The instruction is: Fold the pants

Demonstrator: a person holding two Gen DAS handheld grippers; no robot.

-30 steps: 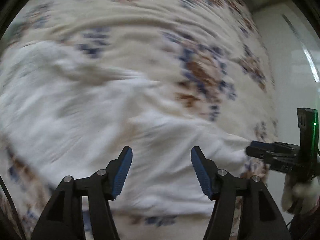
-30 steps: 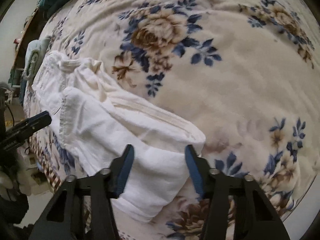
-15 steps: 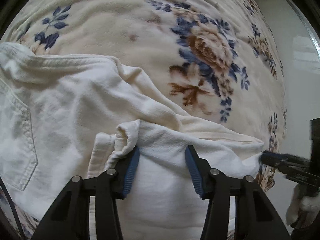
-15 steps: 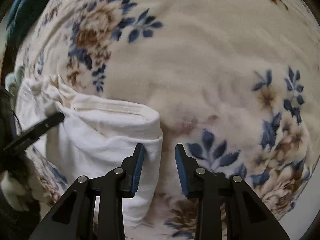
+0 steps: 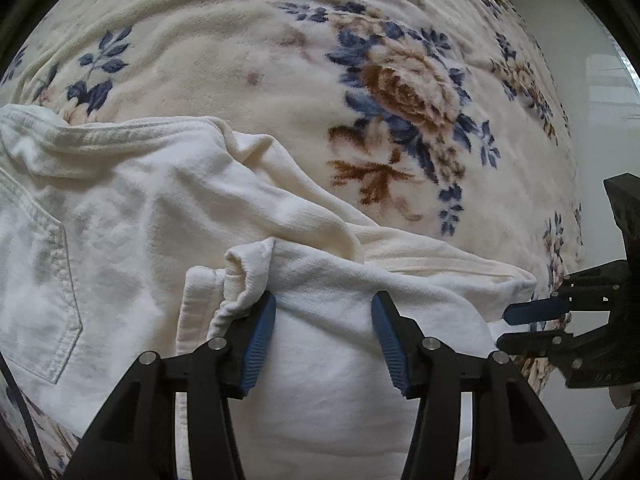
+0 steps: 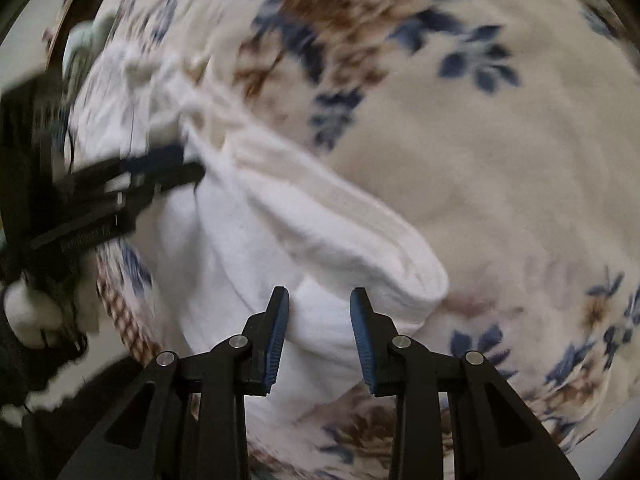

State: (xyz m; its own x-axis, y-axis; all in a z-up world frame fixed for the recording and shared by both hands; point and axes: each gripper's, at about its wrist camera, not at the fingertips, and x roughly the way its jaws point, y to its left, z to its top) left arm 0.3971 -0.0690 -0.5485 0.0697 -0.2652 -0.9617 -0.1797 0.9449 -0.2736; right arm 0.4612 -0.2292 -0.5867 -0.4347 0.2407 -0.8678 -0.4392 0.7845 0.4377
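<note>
Two grippers are working the white pants (image 5: 132,216) lying on the flowered blanket (image 5: 248,40). The left gripper (image 5: 324,340), at the frame's bottom, is clamping the folded hem. The right gripper (image 6: 318,336) is sitting narrow with folded cloth between its pads, but the blur hides whether it is gripping.

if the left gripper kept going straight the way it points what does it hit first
The left gripper points steeply down at the folded white cotton pants, already between its blue pads. It would press into that fold first, with the cream floral fleece blanket beneath; how deep the layers go is unclear.
</note>
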